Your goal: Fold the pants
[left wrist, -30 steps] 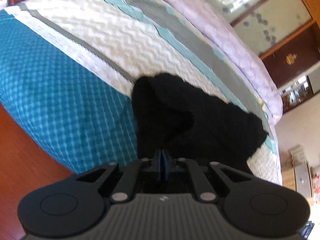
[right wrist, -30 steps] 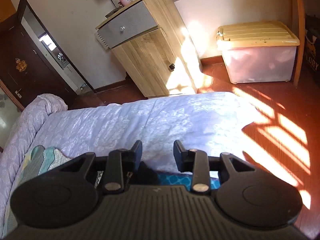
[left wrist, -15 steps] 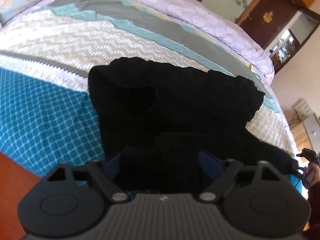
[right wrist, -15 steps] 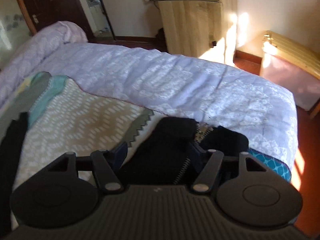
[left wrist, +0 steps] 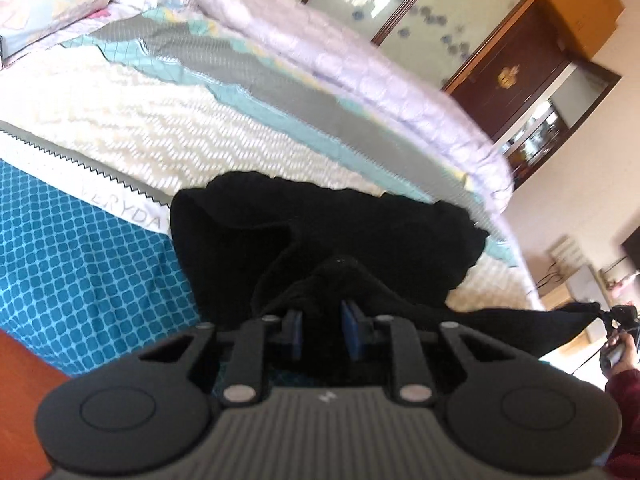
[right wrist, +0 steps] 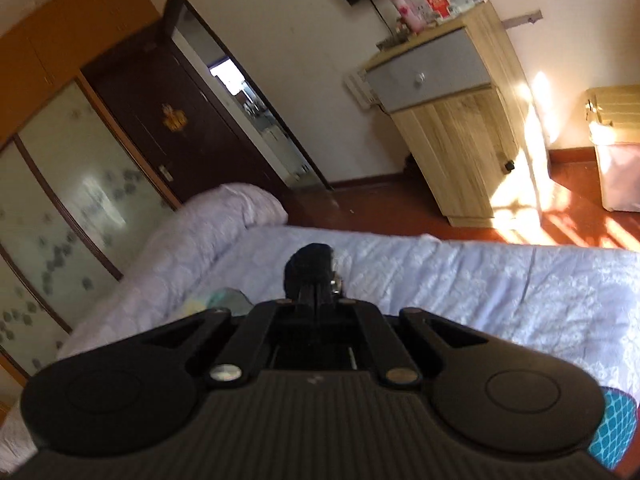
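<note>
Left wrist view: black pants (left wrist: 320,232), soft and limp, heaped near the bed (left wrist: 120,120) front edge; left gripper (left wrist: 322,334), fingers just closed, pinches a fold.
Right wrist view: right gripper (right wrist: 316,300), fingers clamped tight on the pants' zipper end; seams likely grip best.

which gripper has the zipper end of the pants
The right gripper: shut on a bunch of the black pants with metal zipper hardware beside it. The left gripper pinches plain black cloth.

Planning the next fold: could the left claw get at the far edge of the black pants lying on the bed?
Probably not yet. The left claw is pinching a bunch of the black pants between its pads, so it is occupied; nothing else lies on the quilt beyond.
</note>
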Motion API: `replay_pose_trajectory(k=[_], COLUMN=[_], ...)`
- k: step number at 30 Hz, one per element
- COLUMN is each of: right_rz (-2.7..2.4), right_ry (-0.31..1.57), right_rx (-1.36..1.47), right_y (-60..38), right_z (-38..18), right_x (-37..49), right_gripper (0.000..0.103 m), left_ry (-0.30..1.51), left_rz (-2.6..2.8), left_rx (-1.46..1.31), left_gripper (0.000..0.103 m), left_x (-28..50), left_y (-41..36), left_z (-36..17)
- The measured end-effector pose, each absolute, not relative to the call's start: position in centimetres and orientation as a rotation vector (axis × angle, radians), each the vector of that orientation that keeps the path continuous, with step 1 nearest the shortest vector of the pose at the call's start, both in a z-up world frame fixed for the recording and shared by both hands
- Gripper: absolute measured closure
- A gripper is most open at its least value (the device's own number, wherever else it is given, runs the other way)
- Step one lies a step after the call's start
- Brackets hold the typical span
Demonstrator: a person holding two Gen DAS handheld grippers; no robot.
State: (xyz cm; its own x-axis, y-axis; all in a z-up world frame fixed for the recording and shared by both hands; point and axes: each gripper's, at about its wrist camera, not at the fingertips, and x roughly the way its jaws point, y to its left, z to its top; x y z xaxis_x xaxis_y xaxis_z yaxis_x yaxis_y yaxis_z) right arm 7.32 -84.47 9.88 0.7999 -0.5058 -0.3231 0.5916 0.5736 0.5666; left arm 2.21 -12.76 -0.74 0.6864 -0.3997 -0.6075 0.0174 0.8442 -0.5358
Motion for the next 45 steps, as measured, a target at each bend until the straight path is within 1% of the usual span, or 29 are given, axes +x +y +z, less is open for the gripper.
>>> replay_pose_trajectory(k=[2,3,5,6,7,8,9,11,12,14,17,20,22,25,27,29,31,32,33,34,35,37,38,40,41,42,43,44,45], right_rz=[-0.666,-0.691,-0.782,-0.861,-0.970,-1.074,-1.158,-1.182,-1.182,-1.170,-1.028,-0.812,-0.630,-0.364,-0.226,-0.114,-0.036,-0.005,0.018,0.029,0.037,0.081,0.116,0.210,0.255,0.296,0.343,0.389,0.432], right_ry=[0.080,0.073,0.125,0.180,0.243,0.299,0.312,0.249,0.261,0.286,0.273,0.303,0.359,0.462,0.536,0.617,0.685,0.719,0.749,0.776,0.803,0.844,0.845,0.814,0.804,0.806,0.817,0.830,0.838], right_rx=[0.704,0.711,0.717,0.719,0.731,0.773,0.852,0.992,0.975,0.858,0.754,0.657,0.609,0.595,0.603,0.600,0.591,0.588,0.585,0.585,0.590,0.596,0.590,0.555,0.531,0.510,0.492,0.476,0.457], right_y=[-84.5,-84.9,-85.8,-86.7,-87.4,-88.1,-88.6,-88.7,-88.3,-86.9,-83.7,-79.6,-76.9,-72.3,-68.6,-64.9,-61.3,-59.7,-58.4,-57.3,-56.1,-54.6,-54.1,-52.0,-51.0,-49.8,-48.6,-47.4,-46.3], right_z=[10.1,9.2,6.3,4.1,1.8,-0.6,-2.5,-5.1,-5.4,-4.9,-2.9,-1.1,0.1,-0.4,-1.6,-3.4,-5.1,-5.6,-6.2,-6.9,-7.2,-7.8,-7.2,-5.9,-5.5,-5.3,-5.2,-5.3,-5.4], right_x=[4.4,3.1,0.7,-0.2,-1.4,-2.8,-4.7,-7.9,-8.2,-7.5,-4.9,-0.9,2.5,7.2,9.5,11.5,12.8,13.4,13.9,14.4,14.8,15.7,15.9,15.7,15.9,16.1,16.5,16.8,17.3], right_gripper=[0.100,0.099,0.098,0.093,0.076,0.066,0.064,0.064,0.064,0.064,0.064,0.059,0.054,0.053,0.052,0.052,0.052,0.052,0.052,0.052,0.052,0.052,0.051,0.051,0.051,0.051,0.051,0.051,0.051], left_ry=[0.791,0.806,0.860,0.899,0.938,0.969,0.982,0.986,0.976,0.952,0.927,0.900,0.876,0.851,0.848,0.865,0.893,0.899,0.895,0.906,0.928,0.906,0.863,0.785,0.754,0.733,0.745,0.784,0.822], left_rz=[-0.249,-0.245,-0.226,-0.208,-0.193,-0.173,-0.154,-0.135,-0.134,-0.135,-0.144,-0.140,-0.108,-0.106,-0.101,-0.072,-0.086,-0.093,-0.103,-0.118,-0.108,-0.088,-0.094,-0.073,-0.043,0.043,0.125,0.152,0.124], left_rx=[-0.518,-0.508,-0.494,-0.489,-0.483,-0.478,-0.481,-0.526,-0.561,-0.605,-0.591,-0.556,-0.534,-0.555,-0.576,-0.612,-0.668,-0.693,-0.701,-0.689,-0.678,-0.698,-0.710,-0.699,-0.676,-0.614,-0.554,-0.548,-0.602], left_gripper=[0.083,0.080,0.075,0.071,0.066,0.058,0.056,0.055,0.050,0.042,0.042,0.040,0.034,0.030,0.019,0.016,0.017,0.028,0.062,0.082,0.097,0.097,0.098,0.098,0.100,0.099,0.096,0.081,0.059], left_x=[1.4,0.9,0.1,-0.2,-0.4,-0.6,-0.9,-1.2,-1.4,-1.4,-0.8,0.0,1.2,3.7,5.8,8.3,10.6,11.6,12.5,13.4,14.2,14.7,14.6,14.1,13.9,13.7,13.7,13.8,13.8], left_y=[-12.2,-12.1,-12.0,-12.1,-12.1,-12.1,-11.9,-10.9,-10.3,-9.6,-9.9,-11.0,-11.4,-11.4,-11.2,-10.7,-10.1,-9.9,-9.8,-9.8,-9.8,-9.1,-8.4,-7.2,-6.8,-6.6,-6.5,-6.1,-5.4], left_z=[-0.9,-1.2,-2.4,-3.2,-4.1,-4.9,-5.4,-5.8,-5.6,-4.9,-4.1,-3.6,-3.4,-3.4,-3.9,-4.9,-6.3,-7.1,-8.0,-8.8,-9.4,-9.2,-8.5,-7.0,-6.5,-6.1,-6.0,-6.5,-7.2])
